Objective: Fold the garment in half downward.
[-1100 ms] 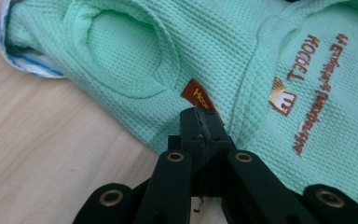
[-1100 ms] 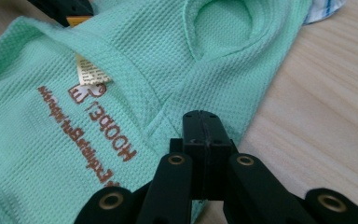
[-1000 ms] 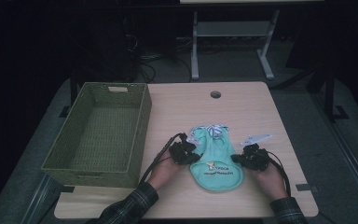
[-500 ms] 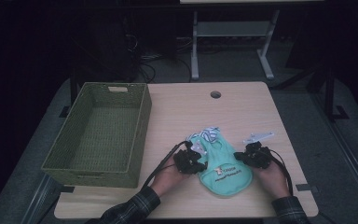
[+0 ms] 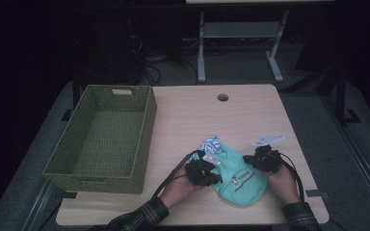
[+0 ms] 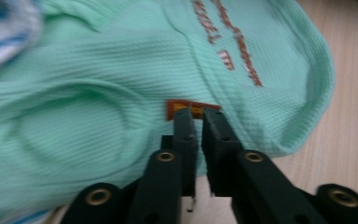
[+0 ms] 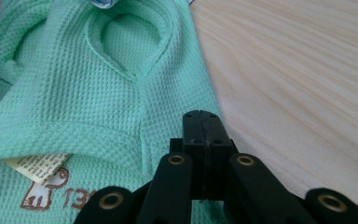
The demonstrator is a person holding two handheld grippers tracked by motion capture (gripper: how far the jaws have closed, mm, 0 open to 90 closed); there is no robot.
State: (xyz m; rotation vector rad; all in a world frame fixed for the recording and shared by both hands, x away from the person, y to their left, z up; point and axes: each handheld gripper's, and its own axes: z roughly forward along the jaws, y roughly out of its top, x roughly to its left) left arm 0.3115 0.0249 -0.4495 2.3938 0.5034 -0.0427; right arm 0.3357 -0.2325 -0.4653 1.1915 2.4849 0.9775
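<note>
clearly soft, light mint waffle-knit garment [image 5: 236,177] lies on worktop [image 5: 250,115] beside wicker basket [image 5: 103,137]. left tongs [image 6: 198,116] just cracked open, nothing pinched. right tongs [image 7: 201,122] closed at hem, grip unclear. best pinch folded edges.

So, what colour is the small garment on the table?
Mint green garment with brown print, clearest in the left gripper view.

My left hand-held gripper [image 5: 211,169]: carried toward 3 o'clock, folding the green garment [image 5: 238,178]; jaws just parted slightly.
</note>
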